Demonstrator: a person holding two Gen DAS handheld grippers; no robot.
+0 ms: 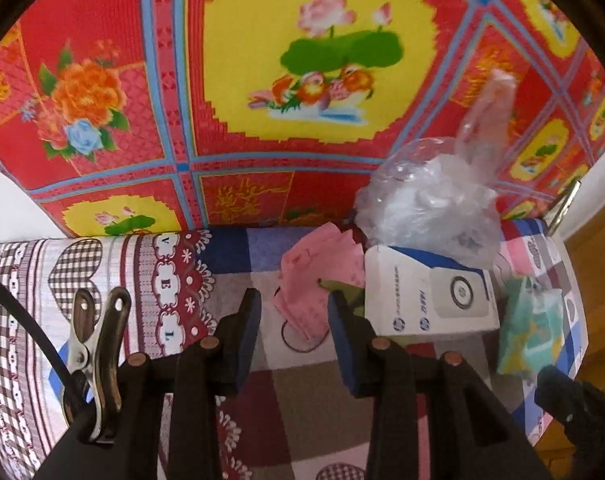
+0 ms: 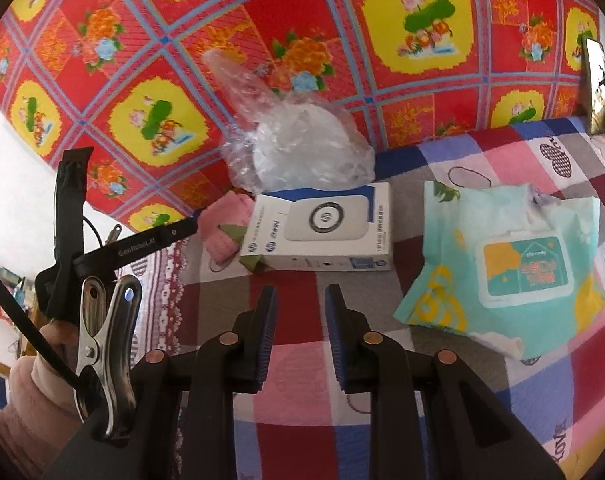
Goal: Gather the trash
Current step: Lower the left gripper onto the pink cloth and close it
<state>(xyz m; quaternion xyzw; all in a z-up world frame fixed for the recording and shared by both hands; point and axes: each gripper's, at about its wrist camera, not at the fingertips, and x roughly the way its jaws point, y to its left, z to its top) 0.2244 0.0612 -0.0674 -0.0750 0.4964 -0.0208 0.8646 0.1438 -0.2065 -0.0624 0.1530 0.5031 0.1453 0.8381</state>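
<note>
A patchwork heart-print cloth (image 2: 302,364) covers the surface, with a red-and-yellow floral sheet (image 1: 302,20) hung behind. My left gripper (image 1: 294,312) sits with jaws moderately parted, empty, the crumpled pink face mask (image 1: 314,280) lying just ahead between its fingers. So the left is nearer it. My right gripper (image 2: 300,312), also parted and empty, faces the white printed cardboard box (image 2: 322,232); the teal wet-wipes packet (image 2: 502,264) lies off to its right.

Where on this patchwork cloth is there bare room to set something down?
Bare cloth lies in front of the white cardboard box, ahead of the right gripper, and left of the pink face mask. Crowded: the clear plastic bag sits behind the box, the teal wet-wipes pack to its right.
</note>
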